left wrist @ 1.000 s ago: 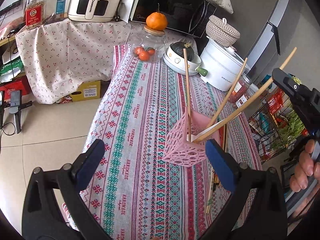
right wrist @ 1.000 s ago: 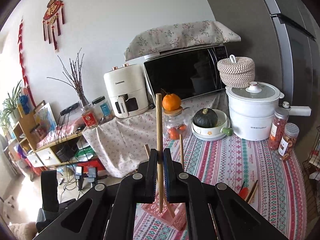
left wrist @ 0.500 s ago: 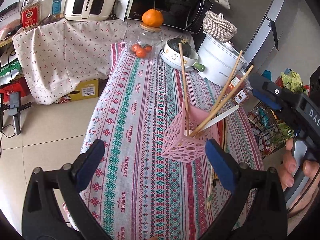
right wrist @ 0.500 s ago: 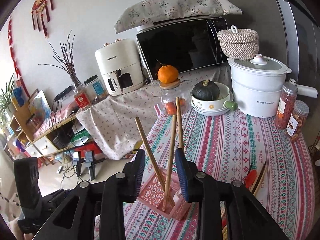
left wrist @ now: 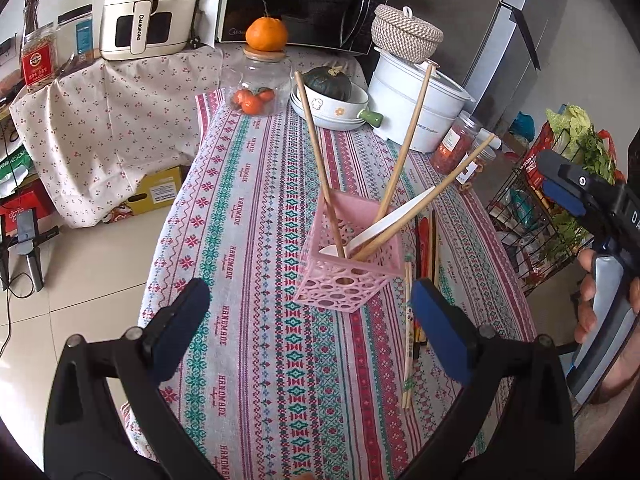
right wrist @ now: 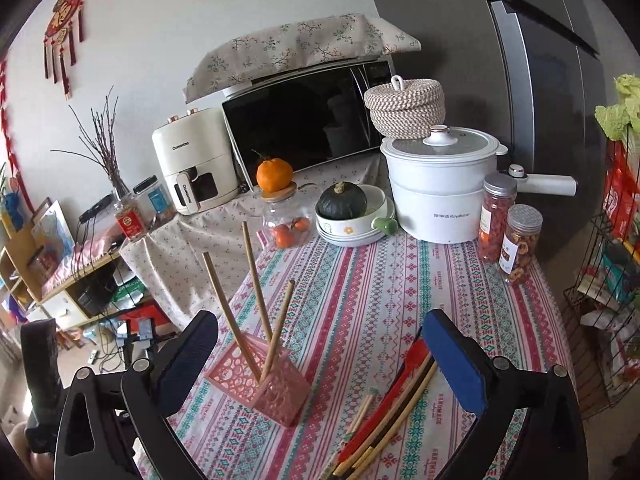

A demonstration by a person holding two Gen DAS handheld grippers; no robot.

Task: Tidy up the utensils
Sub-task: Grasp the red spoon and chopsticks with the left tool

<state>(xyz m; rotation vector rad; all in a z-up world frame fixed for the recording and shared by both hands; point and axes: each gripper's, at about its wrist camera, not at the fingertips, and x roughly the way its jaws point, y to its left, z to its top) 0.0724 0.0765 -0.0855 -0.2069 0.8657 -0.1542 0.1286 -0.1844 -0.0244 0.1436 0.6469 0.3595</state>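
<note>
Loose utensils (right wrist: 384, 412) lie flat on counter (right wrist: 360, 280) just right of pink holder (right wrist: 260, 380), long axes running away from you. Your right gripper (right wrist: 320, 364) nearer, jaws opening, empty. Left gripper (left wrist: 308, 320) jaws wide, empty.

The loose bundle of chopsticks and a red-handled utensil (right wrist: 384, 412) lying on the striped tablecloth runs out of the right wrist view at the bottom edge, and one blue-padded finger (right wrist: 452, 364) covers its far ends. In the left wrist view the same bundle is partly hidden behind the pink perforated plastic holder (left wrist: 344, 280). Inside that holder, the bowl of the white spoon (left wrist: 396, 216) and the lower ends of the three wooden chopsticks (left wrist: 408, 148) are out of sight. The hand (left wrist: 600, 292) holding the other tool is cut off at the right edge. Labels on the two clear spice jars (right wrist: 508, 228) are too small to read.
</note>
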